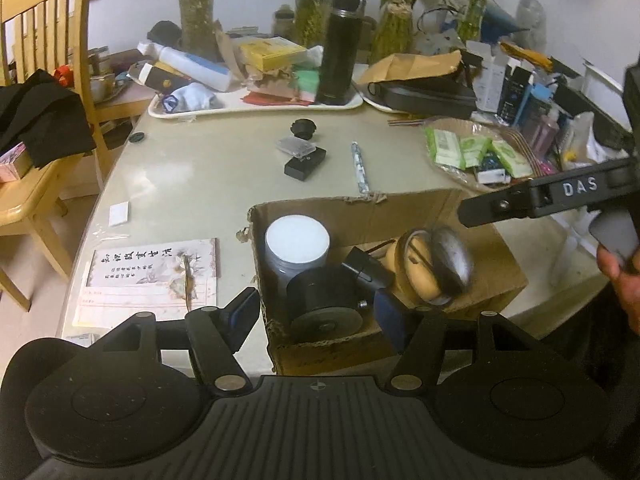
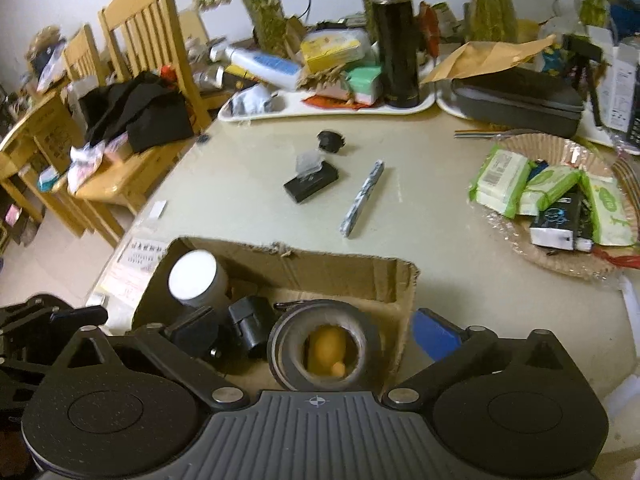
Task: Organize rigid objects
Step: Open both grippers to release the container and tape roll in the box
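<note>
An open cardboard box (image 1: pixel 372 212) (image 2: pixel 320 264) at the table's near edge holds a white-lidded jar (image 1: pixel 297 240) (image 2: pixel 196 278), a black round mount (image 1: pixel 326 304), a small black adapter (image 2: pixel 251 326), a yellow wooden piece (image 1: pixel 416 268) and a grey tape roll (image 1: pixel 450 260) (image 2: pixel 320 344), blurred in the left wrist view. My left gripper (image 1: pixel 318 318) is open and empty, straddling the box's near left corner. My right gripper (image 2: pixel 316 330) is open, its jaws either side of the tape roll. On the table lie a patterned pen (image 1: pixel 361 168) (image 2: pixel 362 198), a black case (image 1: pixel 305 162) (image 2: pixel 311 181) and a black knob (image 1: pixel 304 127) (image 2: pixel 331 141).
A tray (image 1: pixel 256 106) with a black flask (image 1: pixel 340 48) (image 2: pixel 394 40) and clutter lines the far edge. A woven basket (image 1: pixel 480 152) (image 2: pixel 560 208) of tissue packs sits right. A booklet (image 1: pixel 152 276) lies left of the box. Wooden chairs (image 1: pixel 44 80) stand left.
</note>
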